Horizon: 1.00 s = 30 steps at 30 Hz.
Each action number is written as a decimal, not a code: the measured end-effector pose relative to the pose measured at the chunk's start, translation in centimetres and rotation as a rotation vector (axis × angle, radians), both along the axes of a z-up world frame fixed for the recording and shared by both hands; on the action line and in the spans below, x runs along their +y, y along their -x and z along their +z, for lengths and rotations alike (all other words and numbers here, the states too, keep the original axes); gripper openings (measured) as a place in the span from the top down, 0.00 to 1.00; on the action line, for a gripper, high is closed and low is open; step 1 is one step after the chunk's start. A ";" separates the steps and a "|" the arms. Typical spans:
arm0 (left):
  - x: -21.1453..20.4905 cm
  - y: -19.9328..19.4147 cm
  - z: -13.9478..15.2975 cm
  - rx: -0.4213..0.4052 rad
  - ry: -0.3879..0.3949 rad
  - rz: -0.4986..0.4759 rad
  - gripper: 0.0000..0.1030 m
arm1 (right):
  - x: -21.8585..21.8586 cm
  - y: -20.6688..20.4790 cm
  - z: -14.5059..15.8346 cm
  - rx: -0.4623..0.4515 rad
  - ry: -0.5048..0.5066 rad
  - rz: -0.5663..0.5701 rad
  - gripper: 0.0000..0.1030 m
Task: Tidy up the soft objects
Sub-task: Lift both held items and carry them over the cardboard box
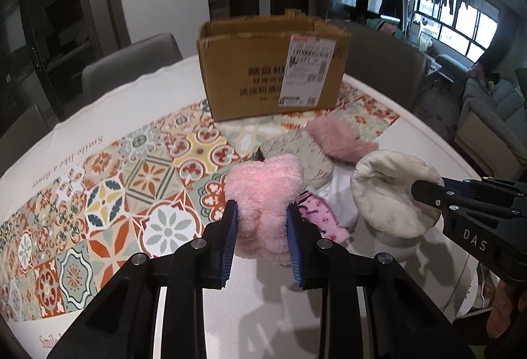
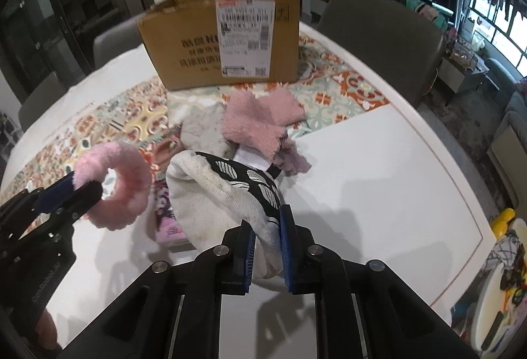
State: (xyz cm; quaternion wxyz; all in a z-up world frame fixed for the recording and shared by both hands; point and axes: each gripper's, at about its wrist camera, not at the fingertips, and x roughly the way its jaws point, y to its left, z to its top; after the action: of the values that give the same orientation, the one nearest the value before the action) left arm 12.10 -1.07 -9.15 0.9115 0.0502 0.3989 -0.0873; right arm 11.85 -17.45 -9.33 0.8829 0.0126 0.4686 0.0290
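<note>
Gripping two items at once: our left gripper (image 1: 262, 210) pinches a fluffy pink plush ring (image 1: 263, 191), and our right gripper (image 2: 266, 227) pinches a cream padded mitt with black leaf-print lining (image 2: 224, 194), both raised off the white round table (image 2: 378, 178), presumably bound for the open brown cardboard box (image 2: 224, 36) at the far edge.

Fluffy light-pink sock (image 1: 263, 191): plain, no pattern. Cream fabric mitten (image 2: 210, 194): off-white, with a black panel bearing white leaf shapes. Dusty-pink fuzzy cloth (image 2: 260, 120): plain. Brown cardboard box (image 1: 263, 69): black print, white label. Tile-patterned table mat (image 1: 131, 181): orange, teal, yellow and cream floral tiles.
</note>
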 end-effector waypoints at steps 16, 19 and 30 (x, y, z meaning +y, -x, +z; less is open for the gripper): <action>-3.0 -1.6 7.4 -0.168 -0.004 0.027 0.73 | -1.7 -1.4 7.5 -0.193 -0.027 0.100 0.85; -3.5 -2.1 8.6 -0.202 -0.009 0.037 0.73 | -2.2 -2.1 8.8 -0.232 -0.036 0.107 0.85; -4.0 -5.5 12.8 -0.321 -0.021 0.062 0.73 | -3.0 -5.7 13.2 -0.363 -0.067 0.146 0.85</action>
State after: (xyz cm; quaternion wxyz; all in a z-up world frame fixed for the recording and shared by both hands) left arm 17.63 -5.03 3.63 0.9651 0.0607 0.2504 -0.0460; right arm 17.58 -20.42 3.87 0.9475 0.0026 0.3003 0.1101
